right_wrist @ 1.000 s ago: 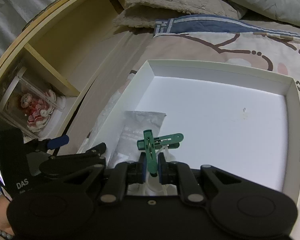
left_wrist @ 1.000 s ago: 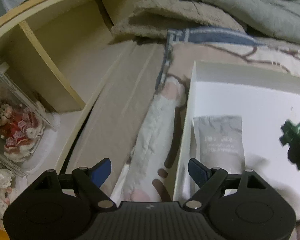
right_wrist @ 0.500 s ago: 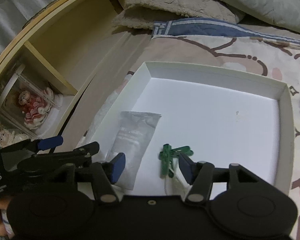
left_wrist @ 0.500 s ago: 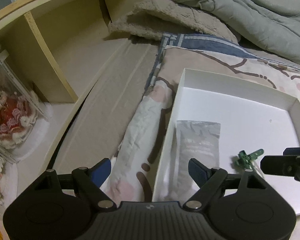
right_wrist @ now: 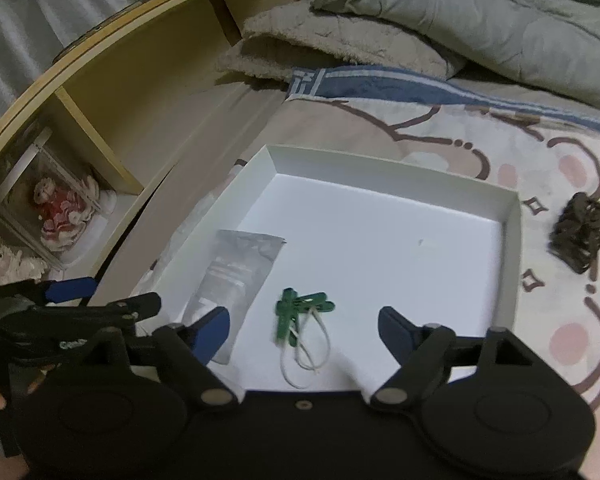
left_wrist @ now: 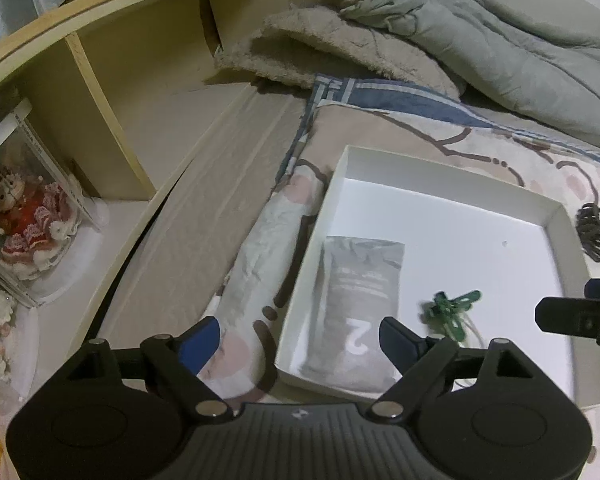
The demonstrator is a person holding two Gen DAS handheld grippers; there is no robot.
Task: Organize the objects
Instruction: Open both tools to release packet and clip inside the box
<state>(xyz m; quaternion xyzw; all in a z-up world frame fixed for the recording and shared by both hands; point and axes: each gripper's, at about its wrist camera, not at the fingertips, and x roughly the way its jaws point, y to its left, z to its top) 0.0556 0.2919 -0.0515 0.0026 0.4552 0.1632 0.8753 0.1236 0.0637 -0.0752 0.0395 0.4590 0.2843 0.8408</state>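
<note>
the shallow white cardboard box (right_wrist: 512, 240) rests on the patterned beige bedspread (right_wrist: 500, 152) of the bed. inside it, a flat grey foil pouch (right_wrist: 236, 276) lies along the left wall, and a bundle of green plastic clips with a white cord loop (right_wrist: 300, 312) lies just to its right, apart from it, on the box floor. the right tongs (right_wrist: 304, 322) have just been opening and stand spread, their pads clear of the green clips lying ahead of them. the left tongs (left_wrist: 300, 336) stand spread above the near left corner of the box, gripping nothing. a dark brown claw hair clip (right_wrist: 580, 236) lies on the bedspread, outside the right wall of the box. a doll in a red dress (left_wrist: 24, 216) stands in a compartment of the wooden shelf (left_wrist: 100, 92) at left.
</note>
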